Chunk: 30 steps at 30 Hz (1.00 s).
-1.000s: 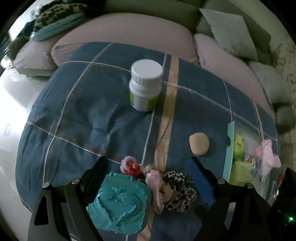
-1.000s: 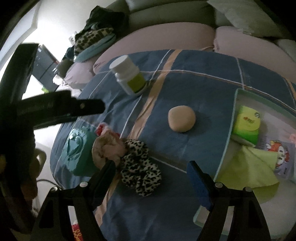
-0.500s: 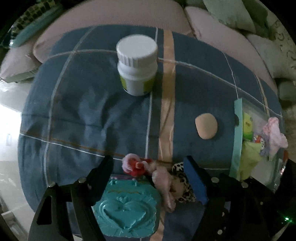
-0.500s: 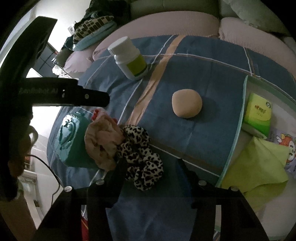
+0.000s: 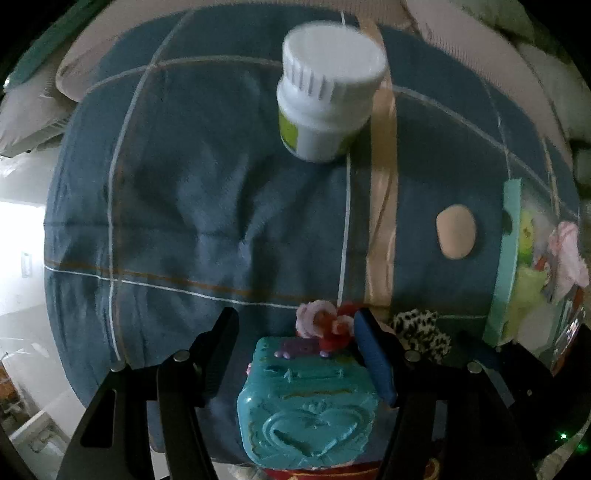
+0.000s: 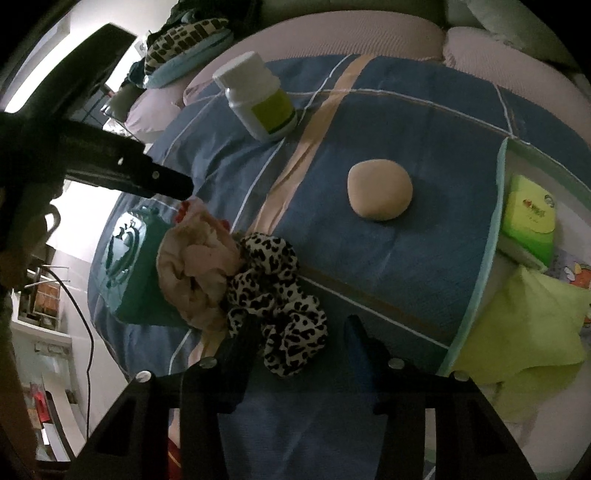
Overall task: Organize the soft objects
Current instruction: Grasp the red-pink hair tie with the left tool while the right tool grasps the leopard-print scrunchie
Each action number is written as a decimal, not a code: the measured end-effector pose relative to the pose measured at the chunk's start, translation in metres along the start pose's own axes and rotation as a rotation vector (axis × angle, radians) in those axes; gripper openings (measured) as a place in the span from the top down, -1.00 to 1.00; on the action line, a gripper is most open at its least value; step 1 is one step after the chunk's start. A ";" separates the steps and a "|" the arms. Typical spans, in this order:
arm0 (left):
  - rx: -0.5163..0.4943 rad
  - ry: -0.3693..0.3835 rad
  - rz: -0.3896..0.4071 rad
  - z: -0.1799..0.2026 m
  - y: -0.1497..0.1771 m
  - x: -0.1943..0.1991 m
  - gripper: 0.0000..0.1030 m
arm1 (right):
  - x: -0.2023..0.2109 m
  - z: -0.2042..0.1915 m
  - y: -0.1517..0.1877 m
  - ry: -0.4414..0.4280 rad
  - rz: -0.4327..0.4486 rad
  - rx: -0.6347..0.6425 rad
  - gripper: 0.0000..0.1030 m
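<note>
A leopard-print scrunchie (image 6: 275,299) lies on the blue plaid cloth (image 6: 369,258), against a pink scrunchie (image 6: 195,266). My right gripper (image 6: 301,328) is open, its jaws on either side of the leopard scrunchie's near edge. My left gripper (image 5: 295,332) is open over a teal heart box (image 5: 308,410), with a small pink and red soft item (image 5: 325,323) between its tips. The leopard scrunchie (image 5: 421,332) shows just right of it. A beige round sponge (image 6: 379,194) lies mid-cloth. A teal-rimmed tray (image 6: 476,280) at the right holds a green cloth (image 6: 524,325).
A white pill bottle (image 5: 325,96) with a green label stands at the back of the cloth. Pink cushions (image 6: 332,33) and pillows line the far side. The tray also holds a green packet (image 6: 532,218) and a pink soft item (image 5: 567,254). The floor drops off left.
The left gripper has moved forward over the teal box toward the bottle. The right gripper has advanced onto the leopard scrunchie and its jaws have narrowed around it.
</note>
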<state>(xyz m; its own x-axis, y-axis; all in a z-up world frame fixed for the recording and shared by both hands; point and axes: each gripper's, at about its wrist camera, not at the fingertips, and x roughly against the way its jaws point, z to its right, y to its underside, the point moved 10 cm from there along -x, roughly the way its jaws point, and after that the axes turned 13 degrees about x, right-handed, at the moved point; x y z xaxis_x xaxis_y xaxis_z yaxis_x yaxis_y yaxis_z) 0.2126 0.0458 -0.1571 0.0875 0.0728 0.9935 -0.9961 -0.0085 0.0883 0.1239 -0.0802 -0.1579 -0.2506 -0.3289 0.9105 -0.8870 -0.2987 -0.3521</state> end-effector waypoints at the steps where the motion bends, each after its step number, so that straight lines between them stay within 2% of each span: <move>1: -0.005 -0.008 -0.015 -0.001 0.001 -0.004 -0.28 | -0.002 0.000 0.001 0.002 -0.007 0.004 0.04; 4: -0.011 0.024 -0.073 0.003 0.003 -0.015 -0.28 | -0.007 -0.002 0.003 0.003 -0.026 0.013 0.04; 9: -0.034 0.028 -0.118 0.010 0.002 -0.023 -0.27 | -0.014 -0.006 0.004 0.000 -0.042 0.027 0.13; 11: -0.039 0.038 -0.143 0.016 -0.001 -0.029 -0.22 | -0.016 -0.006 0.005 -0.001 -0.048 0.028 0.16; 12: -0.040 0.043 -0.152 0.019 -0.002 -0.031 -0.20 | -0.017 -0.006 0.005 -0.005 -0.049 0.027 0.24; 14: -0.040 0.058 -0.164 0.029 0.007 -0.038 -0.10 | -0.018 -0.006 0.004 -0.008 -0.047 0.026 0.27; 22: -0.063 0.079 -0.168 0.051 0.013 -0.046 0.16 | -0.015 -0.001 0.003 -0.020 -0.035 0.023 0.52; 24: -0.057 0.087 -0.162 0.051 0.018 -0.048 0.17 | -0.011 -0.001 0.001 -0.024 -0.029 0.026 0.63; 28: -0.045 0.111 -0.149 0.042 0.020 -0.037 0.21 | -0.005 0.003 -0.002 -0.018 -0.006 0.021 0.70; 30: -0.040 0.118 -0.136 0.034 0.018 -0.031 0.32 | 0.001 0.008 -0.004 -0.016 0.014 0.007 0.72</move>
<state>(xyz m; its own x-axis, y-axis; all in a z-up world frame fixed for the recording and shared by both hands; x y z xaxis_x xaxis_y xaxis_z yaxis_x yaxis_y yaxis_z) 0.1920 0.0096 -0.1842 0.2214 0.1867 0.9571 -0.9752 0.0493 0.2160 0.1304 -0.0863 -0.1567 -0.2567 -0.3470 0.9020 -0.8806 -0.3005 -0.3663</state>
